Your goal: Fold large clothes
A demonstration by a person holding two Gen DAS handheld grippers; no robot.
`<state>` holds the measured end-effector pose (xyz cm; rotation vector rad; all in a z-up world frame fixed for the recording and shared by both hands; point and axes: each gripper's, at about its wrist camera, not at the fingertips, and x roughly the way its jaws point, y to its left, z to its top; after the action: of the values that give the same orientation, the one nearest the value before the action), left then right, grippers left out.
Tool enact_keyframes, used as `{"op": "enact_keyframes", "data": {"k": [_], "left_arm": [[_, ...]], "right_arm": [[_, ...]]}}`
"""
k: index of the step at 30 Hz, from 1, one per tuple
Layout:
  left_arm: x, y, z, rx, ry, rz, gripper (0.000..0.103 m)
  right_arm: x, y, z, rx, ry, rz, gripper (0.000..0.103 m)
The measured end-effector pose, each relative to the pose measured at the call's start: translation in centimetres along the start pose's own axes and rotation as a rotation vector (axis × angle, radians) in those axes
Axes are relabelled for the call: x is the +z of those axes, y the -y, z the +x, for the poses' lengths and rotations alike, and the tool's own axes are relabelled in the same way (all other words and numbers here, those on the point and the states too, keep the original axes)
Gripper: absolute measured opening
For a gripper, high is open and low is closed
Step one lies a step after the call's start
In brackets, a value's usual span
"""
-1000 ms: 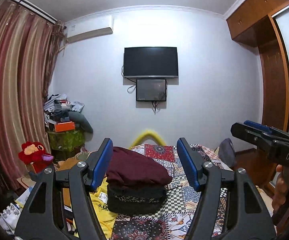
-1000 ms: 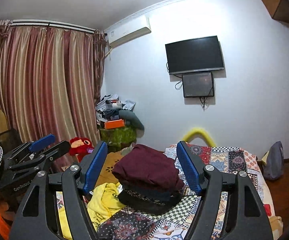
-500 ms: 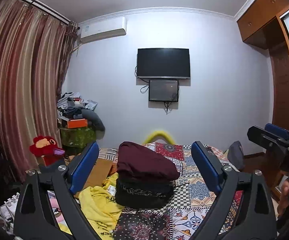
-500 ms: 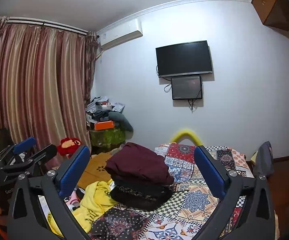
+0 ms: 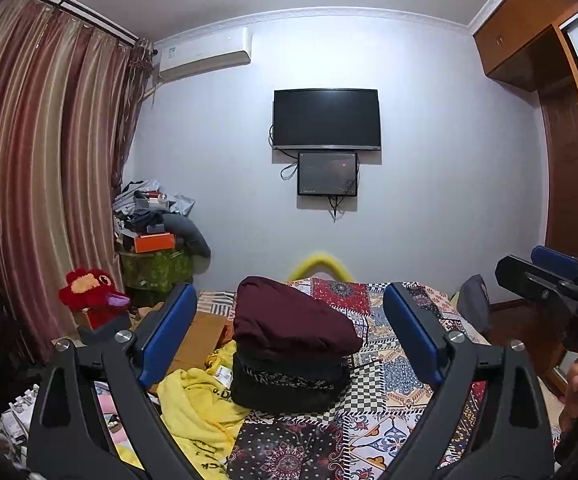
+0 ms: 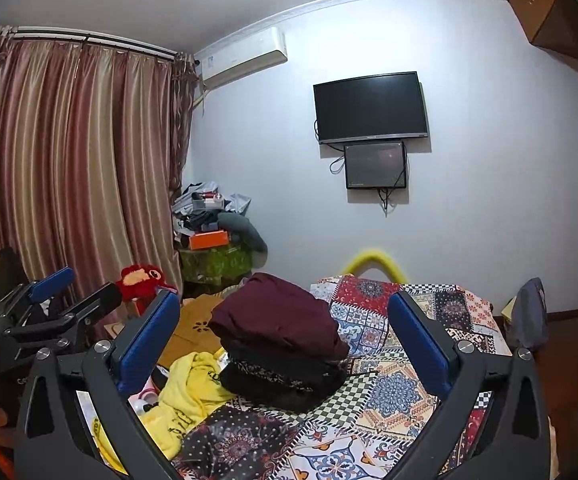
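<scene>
Maroon folded stack (image 5: 293, 322) beyond spread jaws

Right gripper up over the bed, stack of folded clothes dead ahead

The right gripper (image 6: 285, 344) has its blue-padded fingers (image 6: 147, 344) spread wide with nothing between them, held above a patchwork bedspread (image 6: 389, 396). A maroon folded garment (image 6: 277, 316) sits on top of darker folded pieces (image 6: 281, 376), and a crumpled yellow garment (image 6: 185, 392) lies just beside that pile on the left. The left gripper (image 6: 69, 292) pokes in at the left edge. TV (image 6: 370, 107) on the wall, striped curtains (image 6: 69, 160) left.
</scene>
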<state>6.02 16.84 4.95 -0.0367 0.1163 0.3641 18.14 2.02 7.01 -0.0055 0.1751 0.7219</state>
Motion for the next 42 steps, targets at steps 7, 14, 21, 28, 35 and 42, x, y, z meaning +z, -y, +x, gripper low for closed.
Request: {"op": "enact_keyframes", "data": {"k": [7,14,21,28,35,42], "left_arm": [[0.0,-0.1,0.5,-0.004,-0.008,0.0,0.095],[-0.1,0.0,0.7,-0.004,-0.006,0.006,0.095],[-0.1,0.1,0.8,-0.007,-0.008,0.004,0.096],[-0.2,0.3,0.9,-0.01,-0.01,0.002,0.096],[-0.4,0.4,1.0,-0.036,-0.016,-0.001,0.099],[-0.4,0.7,1.1,-0.044,-0.022,-0.001,0.1]], "right_arm": [[-0.1,0.3,-0.3,-0.006,-0.006,0.001,0.103],[0.1,0.5,-0.6,-0.006,-0.008,0.006,0.103],[0.2,0.5,-0.7,-0.003,-0.013,0.009,0.103],[0.2,0.6,-0.6,-0.003,-0.016,0.012,0.103],[0.1,0.8,-0.6,-0.004,-0.017,0.017,0.103],[0.0,0.9,-0.7,-0.009,-0.016,0.021,0.103]]}}
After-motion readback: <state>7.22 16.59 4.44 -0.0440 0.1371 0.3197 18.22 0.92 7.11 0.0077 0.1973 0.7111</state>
